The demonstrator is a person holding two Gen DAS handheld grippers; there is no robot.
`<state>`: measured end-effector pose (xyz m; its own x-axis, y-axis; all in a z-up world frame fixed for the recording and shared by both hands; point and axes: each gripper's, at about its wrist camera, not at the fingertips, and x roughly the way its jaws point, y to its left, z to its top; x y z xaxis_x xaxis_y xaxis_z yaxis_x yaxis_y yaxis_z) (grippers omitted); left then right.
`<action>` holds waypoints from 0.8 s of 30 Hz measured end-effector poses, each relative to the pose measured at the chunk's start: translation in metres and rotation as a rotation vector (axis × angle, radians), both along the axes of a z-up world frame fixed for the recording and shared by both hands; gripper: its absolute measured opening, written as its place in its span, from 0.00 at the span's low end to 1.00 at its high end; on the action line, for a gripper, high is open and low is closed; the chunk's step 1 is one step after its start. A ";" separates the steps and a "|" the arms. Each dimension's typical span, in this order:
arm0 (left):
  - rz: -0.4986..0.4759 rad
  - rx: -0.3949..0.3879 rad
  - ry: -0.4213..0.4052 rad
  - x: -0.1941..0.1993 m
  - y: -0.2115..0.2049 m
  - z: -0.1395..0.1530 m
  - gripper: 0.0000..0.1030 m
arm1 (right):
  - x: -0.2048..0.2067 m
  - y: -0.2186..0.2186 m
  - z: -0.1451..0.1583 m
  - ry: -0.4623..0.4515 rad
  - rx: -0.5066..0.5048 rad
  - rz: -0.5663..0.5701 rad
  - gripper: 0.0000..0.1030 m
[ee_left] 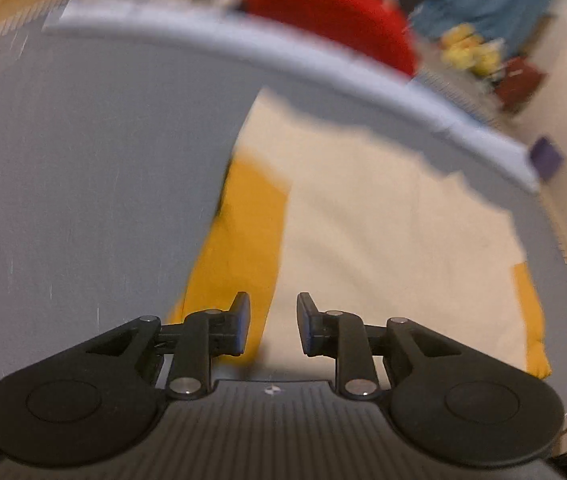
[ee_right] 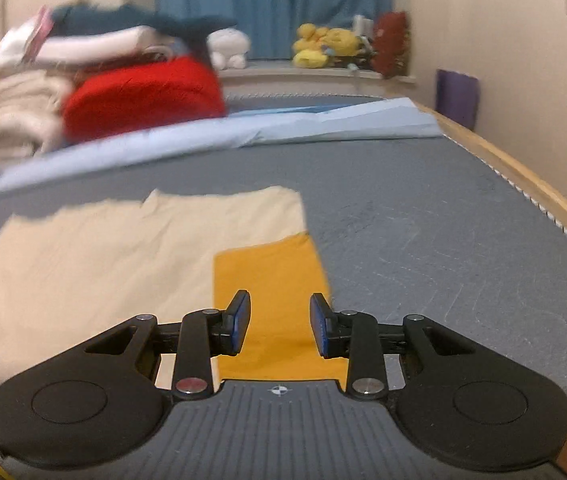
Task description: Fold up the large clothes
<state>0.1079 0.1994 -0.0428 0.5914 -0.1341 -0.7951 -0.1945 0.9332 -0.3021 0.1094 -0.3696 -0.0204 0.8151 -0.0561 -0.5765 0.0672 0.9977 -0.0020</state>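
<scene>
Both my left gripper (ee_left: 273,322) and right gripper (ee_right: 279,322) hang spread over the cream-and-yellow garment (ee_right: 131,252); pinching only one layer could drag it crooked across the bed (ee_right: 423,216).

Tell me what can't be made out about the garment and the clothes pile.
- Cream and yellow garment: near edge hidden behind the right hand-held gripper in the right wrist view; type unclear.
- Left wrist view: motion blur smears the garment's edges.
- Clothes pile: blurred, items indistinct.
</scene>
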 end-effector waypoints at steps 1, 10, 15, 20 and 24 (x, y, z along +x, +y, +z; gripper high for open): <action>0.017 -0.021 0.010 -0.001 0.000 -0.004 0.26 | -0.001 0.007 -0.001 -0.010 -0.023 0.021 0.33; 0.112 -0.190 0.136 0.014 0.005 -0.039 0.29 | -0.024 0.029 0.016 -0.002 -0.059 0.061 0.33; 0.255 -0.301 0.183 0.011 0.013 -0.074 0.49 | -0.021 0.017 0.015 0.000 -0.014 0.045 0.33; 0.341 -0.379 0.146 0.002 0.020 -0.091 0.49 | -0.017 0.014 0.013 0.004 -0.004 0.042 0.33; 0.353 -0.379 0.088 0.002 0.018 -0.094 0.50 | -0.015 0.012 0.012 0.009 0.012 0.039 0.33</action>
